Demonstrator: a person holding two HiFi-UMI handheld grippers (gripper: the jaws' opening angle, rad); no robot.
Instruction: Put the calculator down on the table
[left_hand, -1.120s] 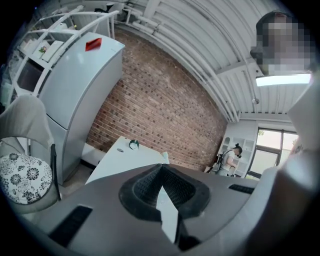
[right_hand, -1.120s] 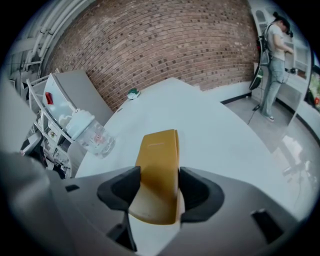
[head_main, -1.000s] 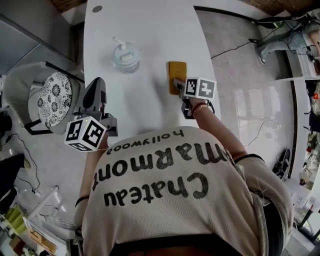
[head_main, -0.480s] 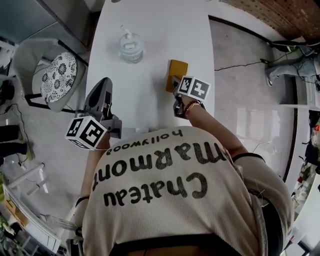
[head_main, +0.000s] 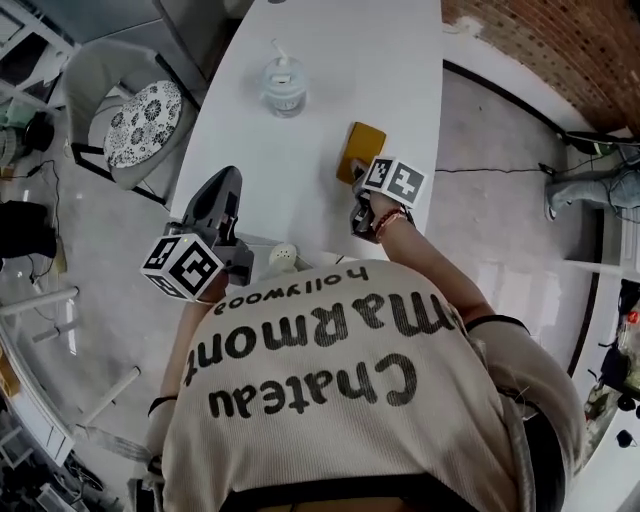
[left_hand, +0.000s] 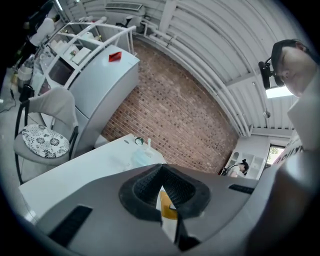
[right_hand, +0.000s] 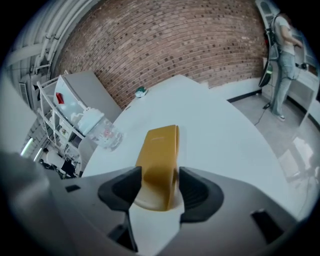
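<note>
Evidently we hold the flat mustard-yellow plastic calculator (right_hand: 159, 160) by its near end, right gripper (right_hand: 156, 189) clamped on its edges, low over the long white table (head_main: 340, 60) for setting down, while the left gripper (left_hand: 161, 194), pinched together and empty, hangs aside.

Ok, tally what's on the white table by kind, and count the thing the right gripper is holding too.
Yellow calculator, held in the right gripper: 1
Clear pump bottle: 1
Small dark round thing at the far end: 1
Pale rounded thing at the near edge, kind unclear: 1
Total: 4
</note>
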